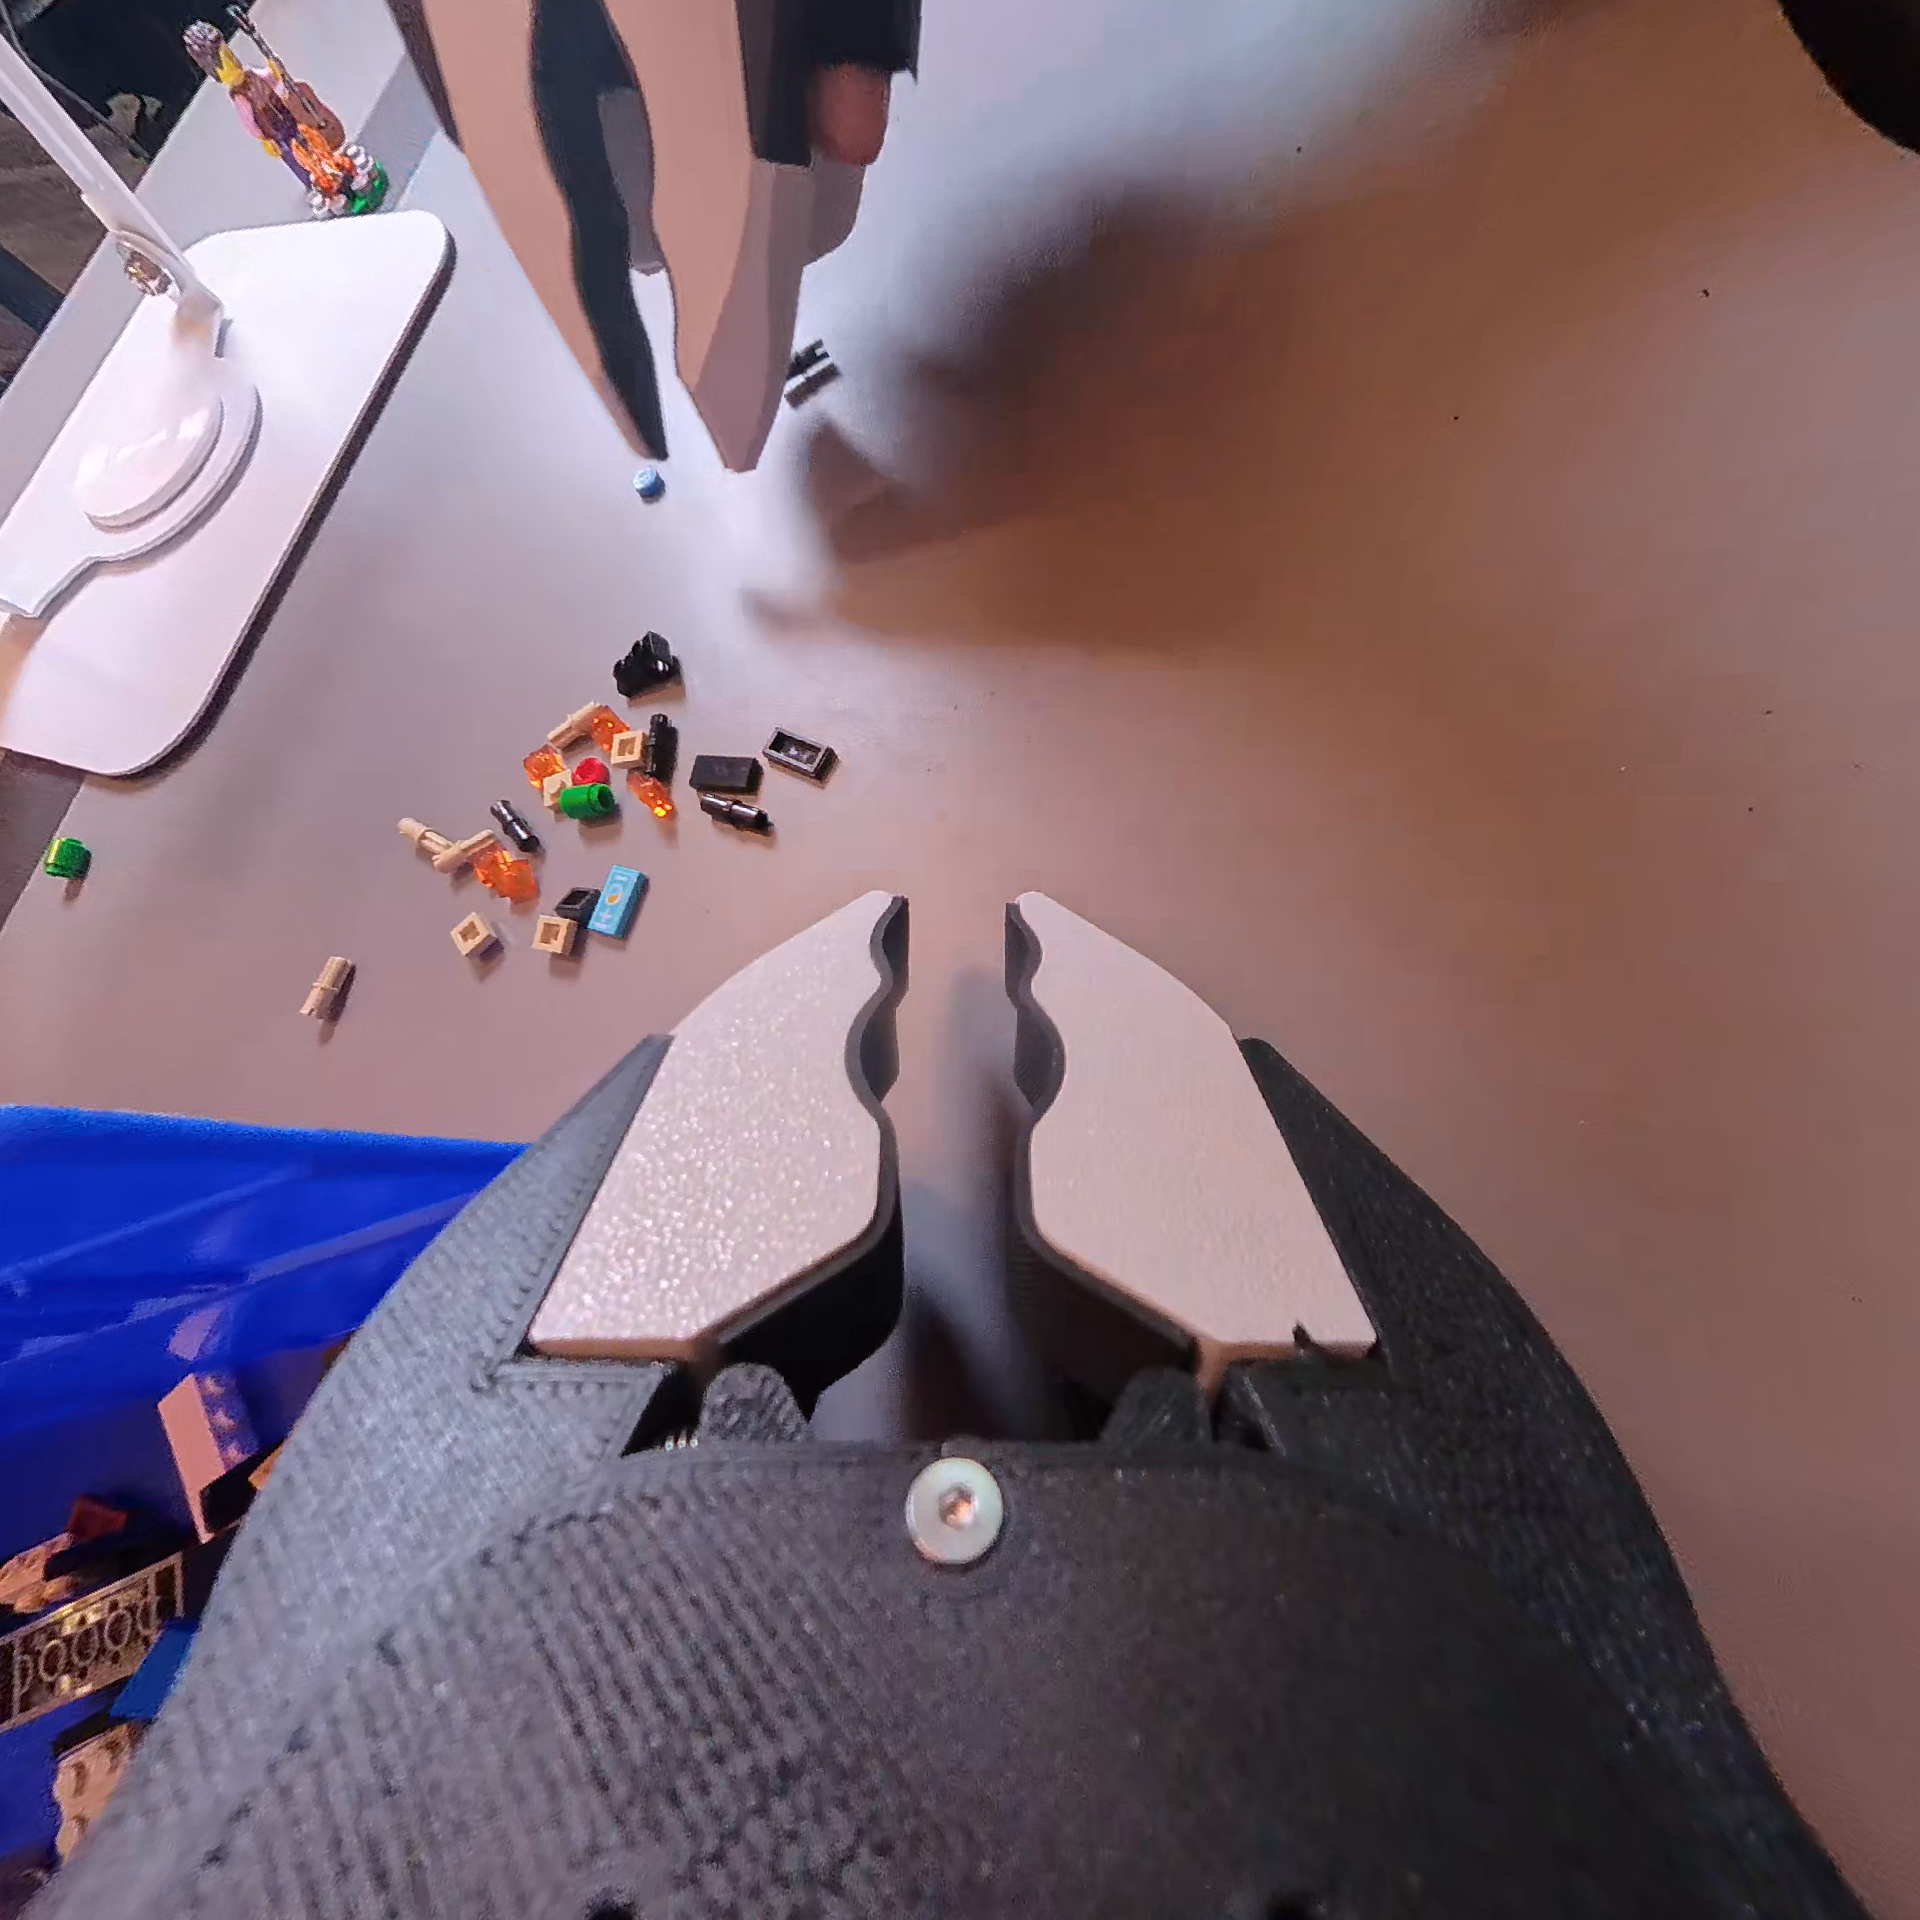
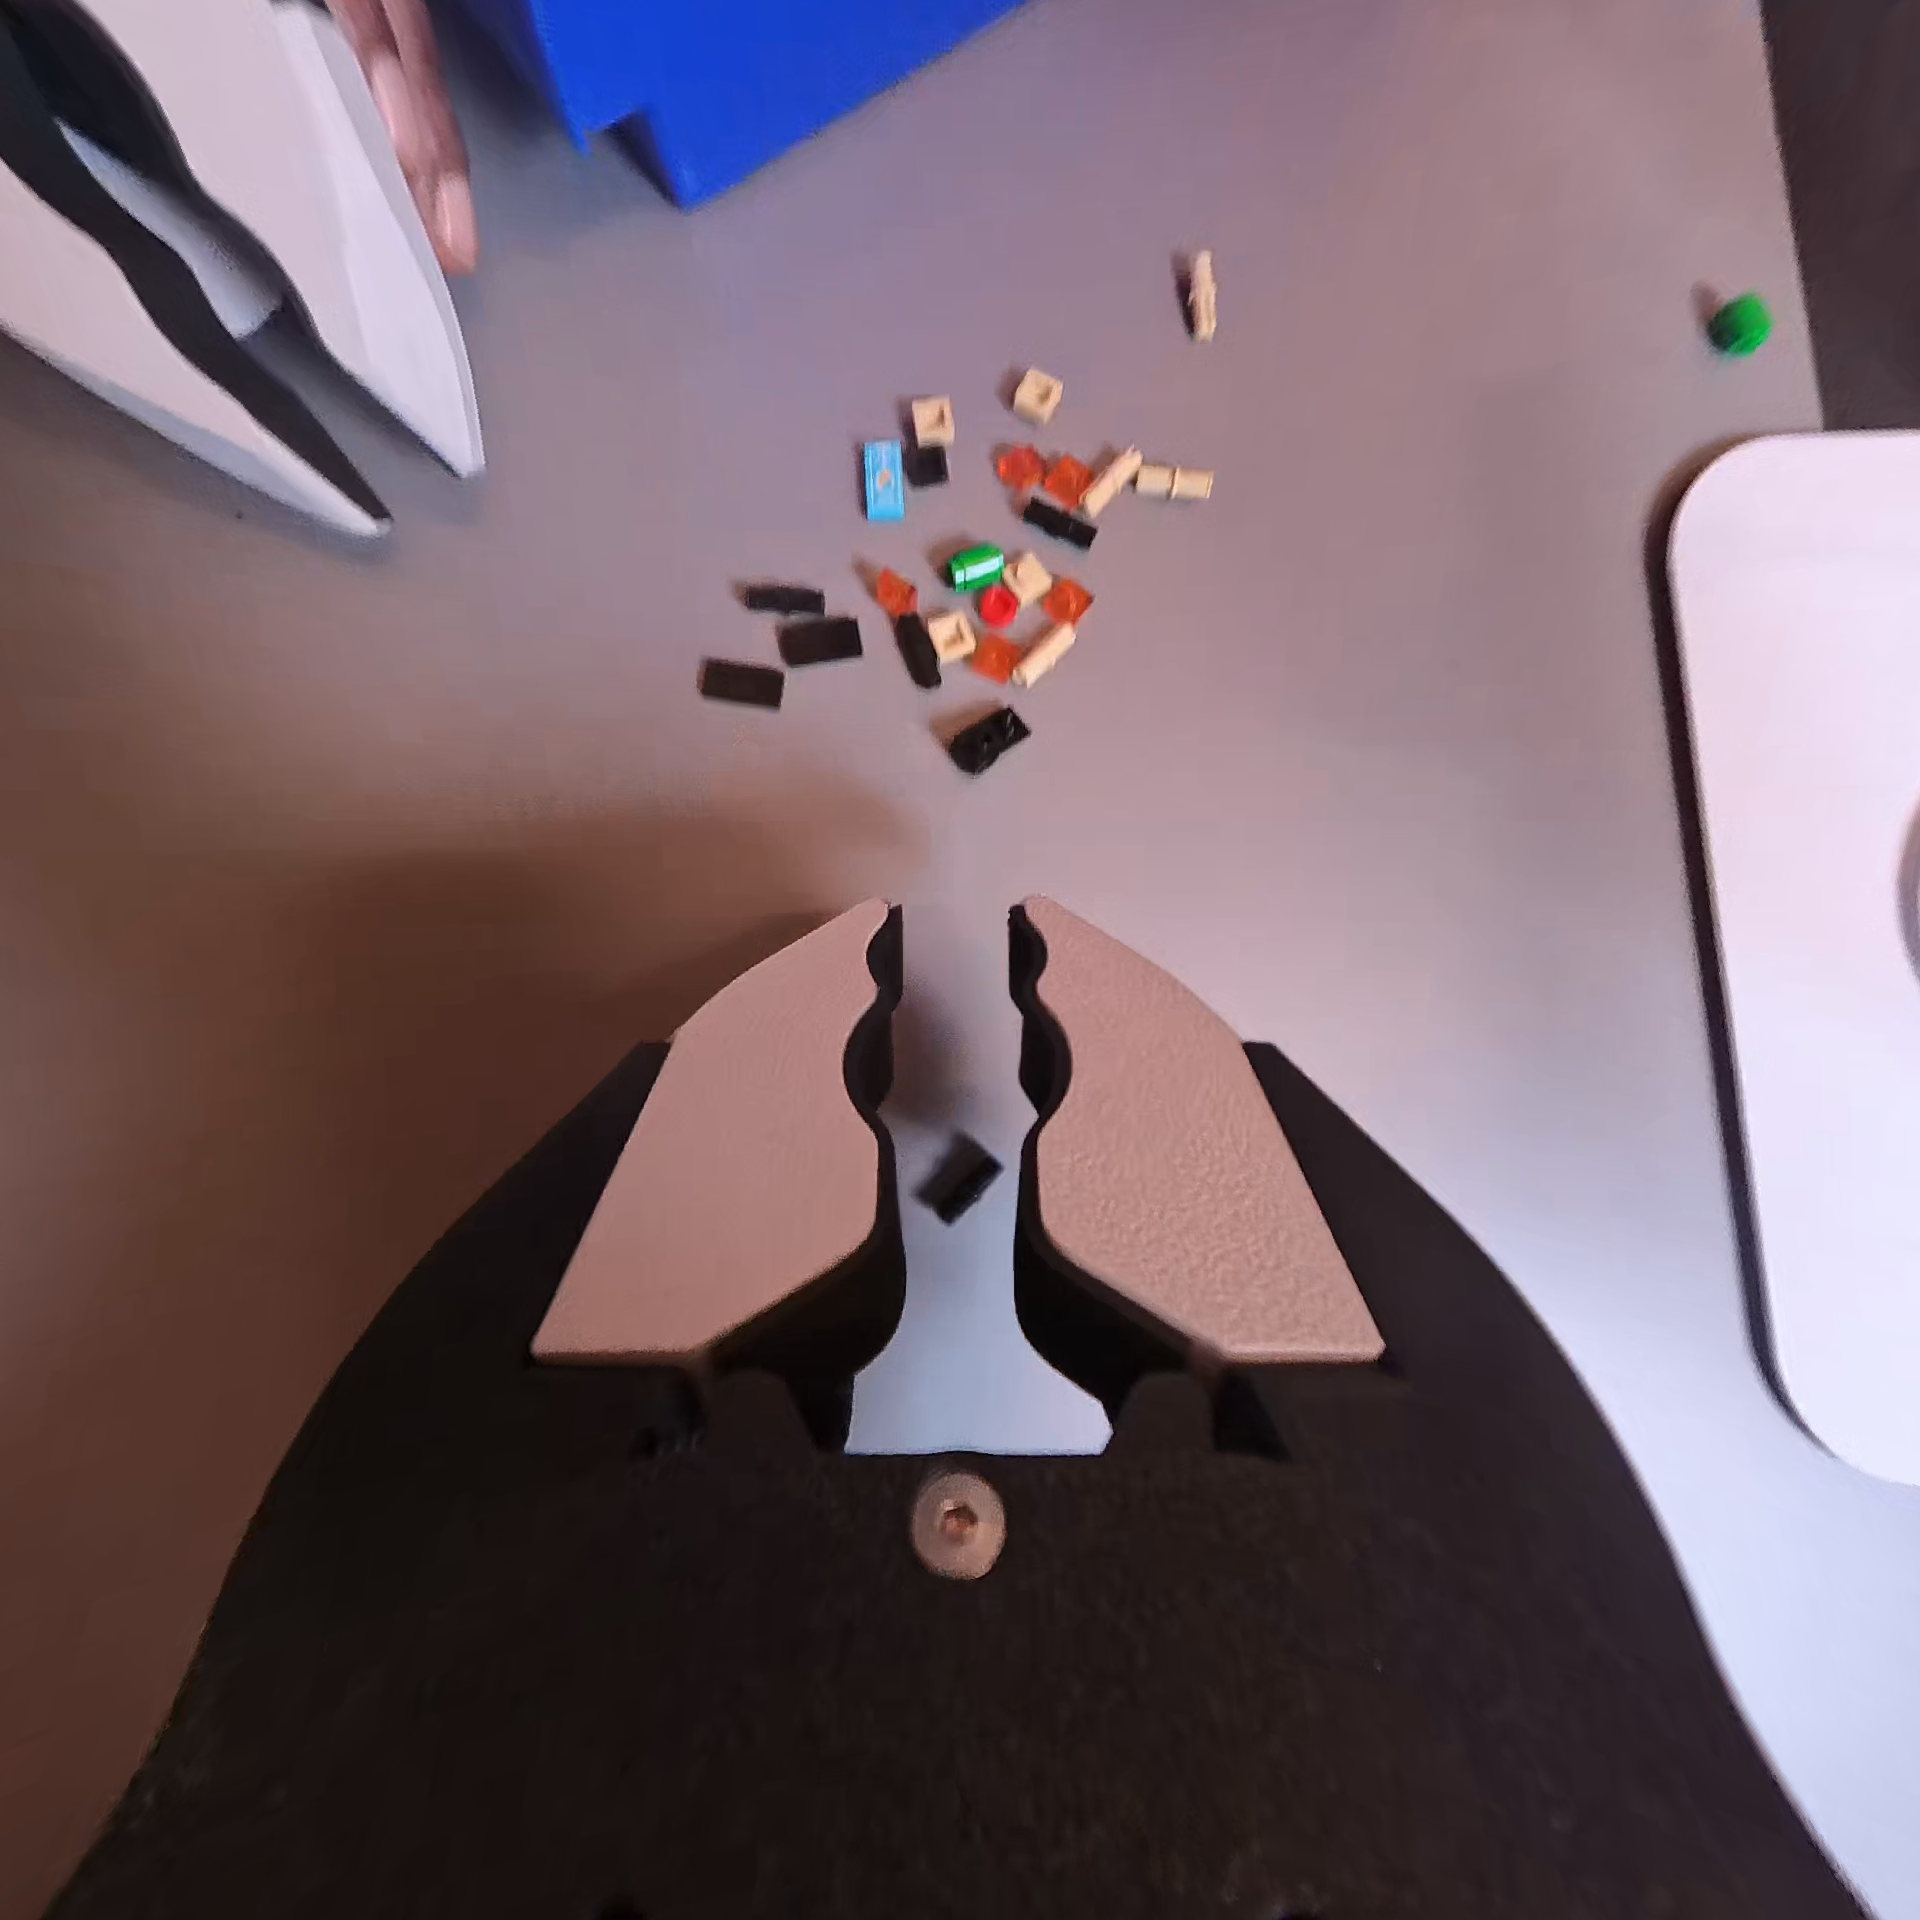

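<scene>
A grey counter carries a loose scatter of small toy bricks: clear orange ones, tan squares and pegs, black tiles and pins, a red stud and a green cylinder. A light blue printed tile lies at the near edge of the scatter, touching a small black piece. One green stud sits well apart near the counter's edge, and a tan peg lies alone. A small blue round stud lies farther off. A white lamp base rests on the counter, with a toy figure beyond it. A blue bin holds more bricks. A lone black brick lies on the counter.
</scene>
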A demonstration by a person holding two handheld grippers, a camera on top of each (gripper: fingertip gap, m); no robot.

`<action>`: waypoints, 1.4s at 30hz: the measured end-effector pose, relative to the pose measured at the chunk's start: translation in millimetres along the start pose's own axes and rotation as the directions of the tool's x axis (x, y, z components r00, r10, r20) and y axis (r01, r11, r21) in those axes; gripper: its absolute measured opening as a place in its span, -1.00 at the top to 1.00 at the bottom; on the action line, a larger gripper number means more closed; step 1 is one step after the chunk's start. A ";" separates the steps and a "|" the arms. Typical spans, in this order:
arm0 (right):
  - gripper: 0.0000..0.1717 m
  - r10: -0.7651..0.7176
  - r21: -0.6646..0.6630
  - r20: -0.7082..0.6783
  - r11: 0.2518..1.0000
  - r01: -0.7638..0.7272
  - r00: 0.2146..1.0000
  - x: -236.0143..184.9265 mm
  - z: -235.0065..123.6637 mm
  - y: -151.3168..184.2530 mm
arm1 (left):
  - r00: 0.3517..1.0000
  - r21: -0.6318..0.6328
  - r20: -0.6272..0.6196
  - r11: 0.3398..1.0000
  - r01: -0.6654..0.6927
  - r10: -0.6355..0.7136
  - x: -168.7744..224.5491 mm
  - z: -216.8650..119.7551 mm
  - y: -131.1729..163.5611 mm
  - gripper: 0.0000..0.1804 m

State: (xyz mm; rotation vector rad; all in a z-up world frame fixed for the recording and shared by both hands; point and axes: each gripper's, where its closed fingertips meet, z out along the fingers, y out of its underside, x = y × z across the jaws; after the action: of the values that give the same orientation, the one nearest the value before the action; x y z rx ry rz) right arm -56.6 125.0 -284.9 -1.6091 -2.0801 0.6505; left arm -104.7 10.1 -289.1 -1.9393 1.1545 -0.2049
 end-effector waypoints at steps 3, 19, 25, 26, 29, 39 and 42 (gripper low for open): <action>0.78 0.033 -0.071 -0.017 0.997 -0.034 0.999 2.8 -12.3 24.5 | 1.000 0.005 -0.001 1.000 0.004 -0.004 -0.7 -0.7 -0.1 0.80; 0.77 0.252 0.011 -0.199 0.967 -0.255 0.947 56.1 -36.0 65.8 | 1.000 0.000 -0.012 1.000 -0.007 0.007 2.0 1.0 1.2 0.81; 0.95 0.300 0.001 -0.108 0.953 -0.302 0.948 68.0 -26.2 73.8 | 1.000 -0.005 -0.015 1.000 -0.023 0.023 3.7 1.5 1.8 0.81; 0.95 0.285 -0.001 -0.097 0.958 -0.287 0.953 66.2 -25.4 72.1 | 1.000 -0.003 -0.015 1.000 -0.026 0.026 3.6 1.3 1.3 0.81; 0.95 0.241 0.053 -0.015 0.969 -0.240 0.970 49.4 -19.3 49.2 | 1.000 0.001 -0.013 1.000 -0.025 0.025 2.9 1.1 0.7 0.81; 0.93 -0.061 0.073 0.068 0.996 0.056 0.996 -4.5 42.7 -39.8 | 0.999 -0.005 -0.012 0.999 -0.034 0.034 4.1 2.6 2.2 0.80; 0.88 -0.098 0.050 0.070 0.994 0.094 0.993 -8.6 50.1 -45.9 | 0.999 -0.015 -0.007 0.999 -0.049 0.048 4.2 2.7 3.8 0.81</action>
State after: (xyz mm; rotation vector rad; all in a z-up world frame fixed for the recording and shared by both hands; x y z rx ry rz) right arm -119.6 101.6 -297.7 -1.4704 -2.1628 0.7279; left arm -103.4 7.6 -294.7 -1.9228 1.2091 -0.1772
